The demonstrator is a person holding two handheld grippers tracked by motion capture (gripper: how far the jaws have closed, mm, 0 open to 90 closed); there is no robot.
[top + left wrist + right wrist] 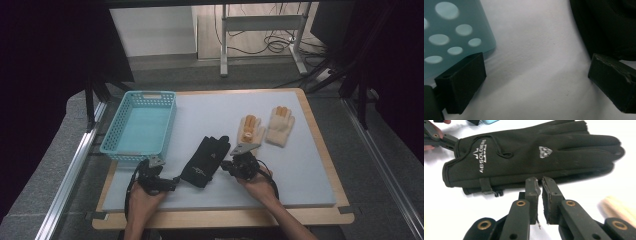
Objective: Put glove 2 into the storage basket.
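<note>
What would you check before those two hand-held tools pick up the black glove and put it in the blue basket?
1. Left tool open: ok, its jaws stand wide apart in the left gripper view.
2. Right tool open: not ok, its jaws are nearly shut at the glove's edge, with nothing between them.
3. Black glove free to lift: ok, nothing lies on it; it looks like two stacked layers.
4. Blue basket ready: ok, it looks empty.
5. Cream gloves out of the way: ok, they lie apart, farther right.
6. Grip on the glove: not ok, neither tool holds it.
</note>
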